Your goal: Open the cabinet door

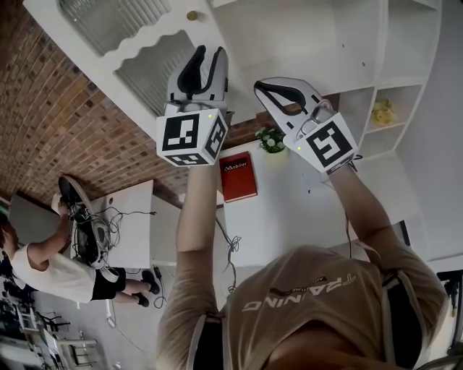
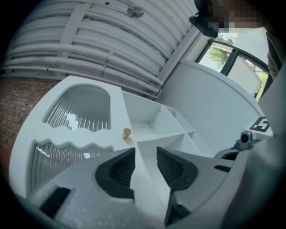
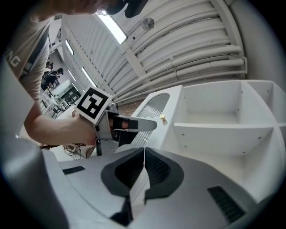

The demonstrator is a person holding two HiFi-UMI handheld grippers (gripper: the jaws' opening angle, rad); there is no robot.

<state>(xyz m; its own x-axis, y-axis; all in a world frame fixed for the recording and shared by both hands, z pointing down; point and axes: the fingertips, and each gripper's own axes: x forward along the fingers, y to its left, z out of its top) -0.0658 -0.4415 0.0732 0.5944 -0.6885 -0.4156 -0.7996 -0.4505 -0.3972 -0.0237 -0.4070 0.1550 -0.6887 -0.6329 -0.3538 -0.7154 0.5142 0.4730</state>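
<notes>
The white cabinet door (image 1: 137, 50) has two ribbed glass panes and a small brass knob (image 1: 192, 15) at its edge. Bare white shelves (image 1: 318, 36) lie right beside that edge. My left gripper (image 1: 210, 52) is raised just below the knob. In the left gripper view the left gripper (image 2: 145, 154) is open with nothing between the pads, and the knob (image 2: 127, 133) sits a little ahead of the tips. My right gripper (image 1: 262, 88) hangs beside the left one in front of the shelves. The right gripper view shows the right gripper (image 3: 144, 151) shut and empty, with the knob (image 3: 162, 117) farther off.
Below the cabinet a red book (image 1: 238, 176) and a small green plant (image 1: 272, 139) sit on a white table (image 1: 304, 209). A yellow item (image 1: 382, 112) lies on a side shelf. A brick wall (image 1: 51, 108) is at left, with a person (image 1: 43, 260) working by a cabled desk.
</notes>
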